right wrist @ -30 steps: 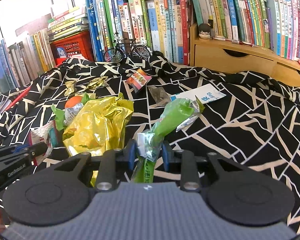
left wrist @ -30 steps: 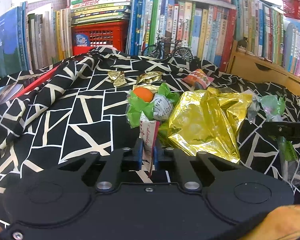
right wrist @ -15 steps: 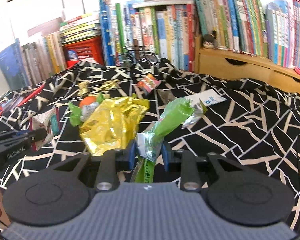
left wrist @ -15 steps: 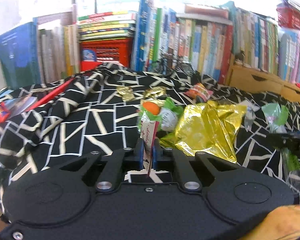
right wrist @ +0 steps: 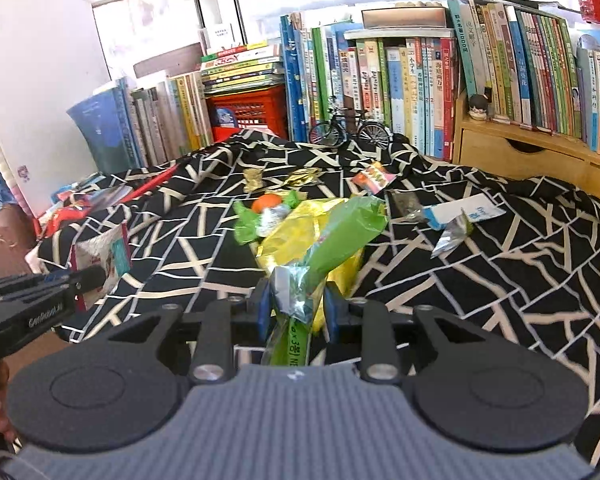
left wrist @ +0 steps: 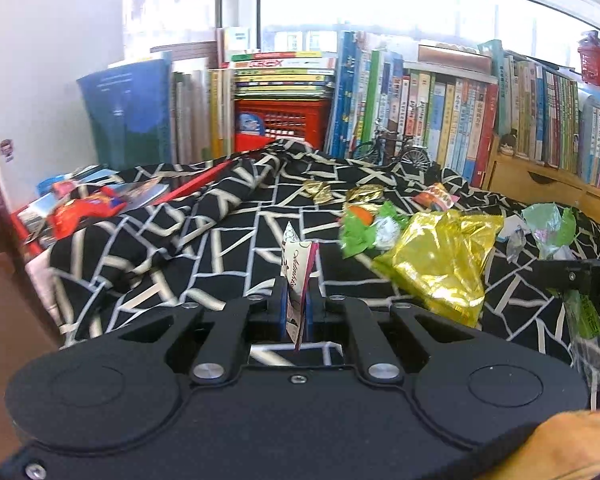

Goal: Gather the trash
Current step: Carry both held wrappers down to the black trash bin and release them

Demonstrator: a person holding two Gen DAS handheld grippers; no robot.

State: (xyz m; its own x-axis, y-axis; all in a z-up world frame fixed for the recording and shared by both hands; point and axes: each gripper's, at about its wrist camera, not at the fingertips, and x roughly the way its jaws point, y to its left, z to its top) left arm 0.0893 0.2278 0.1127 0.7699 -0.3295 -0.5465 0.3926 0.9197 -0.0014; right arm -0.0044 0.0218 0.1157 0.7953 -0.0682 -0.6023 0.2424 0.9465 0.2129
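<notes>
Left wrist view: left gripper, jaws closed tight on a flat white wrapper with red edge, which stands upright between the blue pads, raised clear of the black cloth with white line pattern. Person's hand visible at the lower right corner of the gripper body.

Loose on the cloth, ahead and to the right: large crumpled yellow foil bag; touching its far left side, a green wrapper bundle with an orange ball; farther back, two small gold foil wrappers, one beside the other; beyond them a red-and-orange snack packet. Red packaging lies at the cloth's left edge.

Right wrist view: right gripper, jaws set narrow and clamped on a green and silver plastic wrapper; the wrapper's upper part rises ahead of the pads, its printed tail hangs down behind them. It is held above the yellow foil bag. To the right on the cloth: white and blue paper slip with a silver torn scrap just beside it, both well apart from the gripper.

Background: rows of upright books, red plastic crate under a flat book stack, miniature bicycle at the cloth's far edge, wooden drawer unit at right.
</notes>
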